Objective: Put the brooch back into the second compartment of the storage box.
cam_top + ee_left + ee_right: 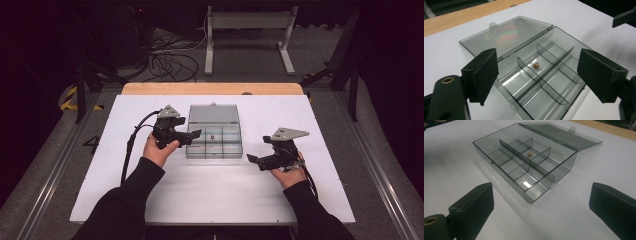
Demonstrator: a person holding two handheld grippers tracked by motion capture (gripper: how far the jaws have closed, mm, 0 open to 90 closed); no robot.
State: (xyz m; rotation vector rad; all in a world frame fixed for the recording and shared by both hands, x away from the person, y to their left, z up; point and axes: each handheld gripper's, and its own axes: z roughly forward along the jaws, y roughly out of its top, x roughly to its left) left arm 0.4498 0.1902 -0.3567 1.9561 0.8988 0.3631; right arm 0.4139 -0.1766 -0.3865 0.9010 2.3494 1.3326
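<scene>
White table (165, 200); open box (214, 141) mid-table; left hand-held gripper (192, 136) at box edge, right hand-held gripper (254, 160) beside, both released.

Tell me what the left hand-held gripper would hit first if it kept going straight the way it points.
Probably the clear plastic box: the left hand-held gripper points into its open compartments, near the small golden piece. Depth is hard to judge.

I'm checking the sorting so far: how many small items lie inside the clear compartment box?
1. A small golden-brown bead-like piece lies in the middle compartment of the hinge-side row of the open smoky transparent plastic box; no other compartment holds anything.
</scene>
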